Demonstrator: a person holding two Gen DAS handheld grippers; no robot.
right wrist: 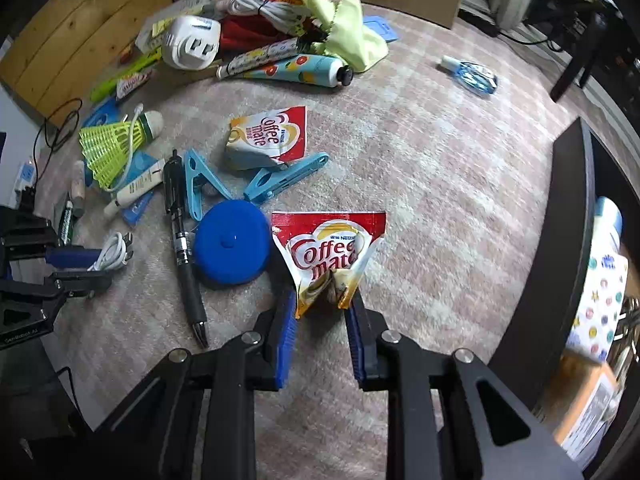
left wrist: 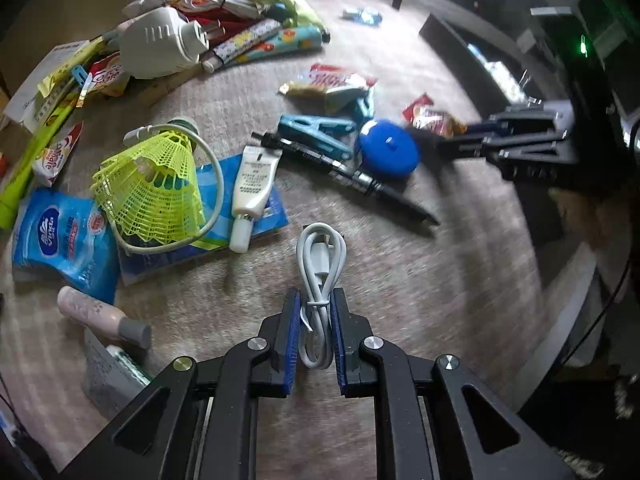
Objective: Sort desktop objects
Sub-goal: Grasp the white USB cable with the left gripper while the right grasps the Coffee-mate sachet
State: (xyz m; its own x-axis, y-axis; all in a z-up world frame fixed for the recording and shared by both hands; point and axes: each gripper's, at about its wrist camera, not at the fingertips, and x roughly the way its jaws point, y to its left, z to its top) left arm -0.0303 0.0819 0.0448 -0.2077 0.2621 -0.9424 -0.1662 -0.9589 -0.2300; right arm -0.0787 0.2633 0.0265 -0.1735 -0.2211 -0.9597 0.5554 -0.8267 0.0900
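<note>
A: Left wrist view first. Where is the cable?

B: The coiled white cable (left wrist: 318, 304) lies on the tablecloth (left wrist: 440, 280), right between the 2 blue pads of the left gripper (left wrist: 316, 334). Its long axis runs straight away from the camera, in line with the fingers, so the pads meet its 2 long sides. The jaws are nearly together and both pads look to be touching the coil; I judge it gripped.

A: Anything crowding it?

B: No. The black pen (left wrist: 348, 176) and the white tube (left wrist: 254, 196) sit well apart, further out.

A: Right wrist view?

B: The right gripper (right wrist: 322, 320) has the near end of a red coffee creamer packet (right wrist: 330, 254) between its pads. That end is crumpled inward, so the jaws, part closed, seem to pinch it. The packet's length points away from the jaws. The blue round case (right wrist: 232, 242) lies just beside it, on the left.

A: So each hand has its own item?

B: Yes, by my reading; lifting comes next.
</note>
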